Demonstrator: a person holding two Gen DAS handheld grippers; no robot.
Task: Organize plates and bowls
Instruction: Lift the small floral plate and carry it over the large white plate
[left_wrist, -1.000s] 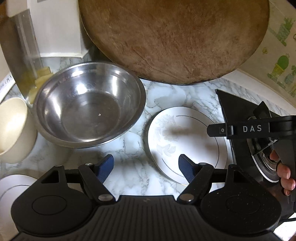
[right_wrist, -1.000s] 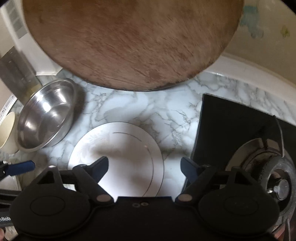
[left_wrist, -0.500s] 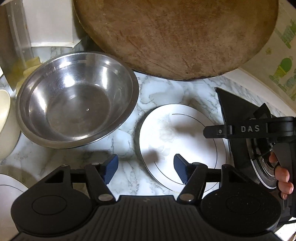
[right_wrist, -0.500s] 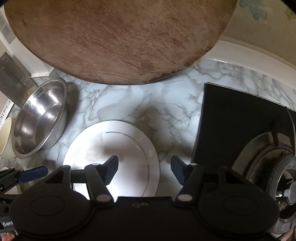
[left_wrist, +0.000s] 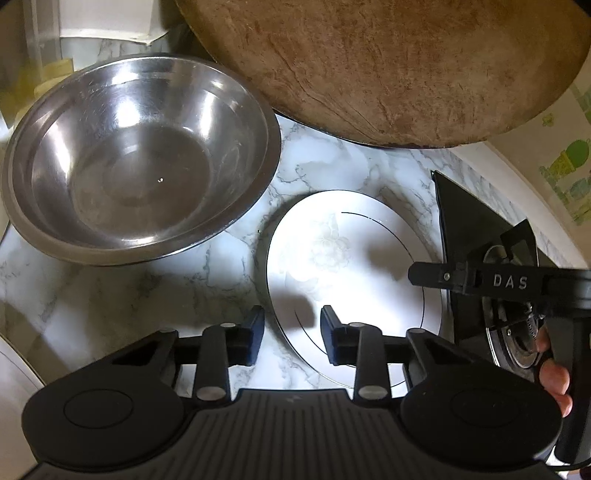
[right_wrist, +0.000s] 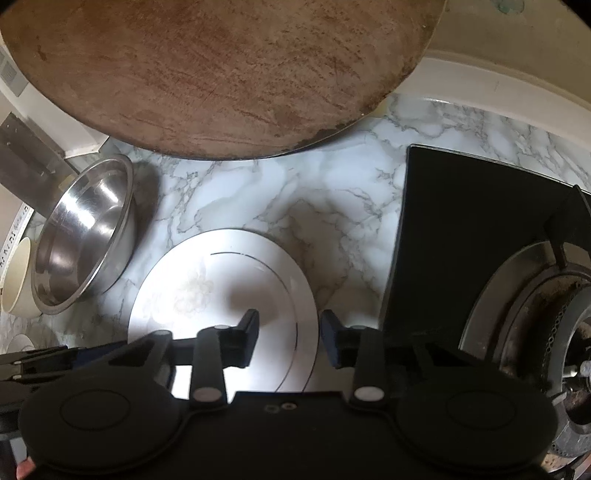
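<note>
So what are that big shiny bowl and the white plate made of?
The bowl looks like stainless steel: silvery, with mirror-like glare and fine scuffs. The plate is probably glazed ceramic: glossy white, with a faint floral print and a thin dark ring.

Both grippers closed in on the white plate (left_wrist: 351, 266) since 1 s ago. Left gripper (left_wrist: 292, 338) jaw gap narrowed, now straddling the plate's left rim. Right gripper (right_wrist: 289, 338) gap narrowed too, straddling the plate's right rim. Steel bowl (left_wrist: 140, 155) looms larger beside plate.
</note>
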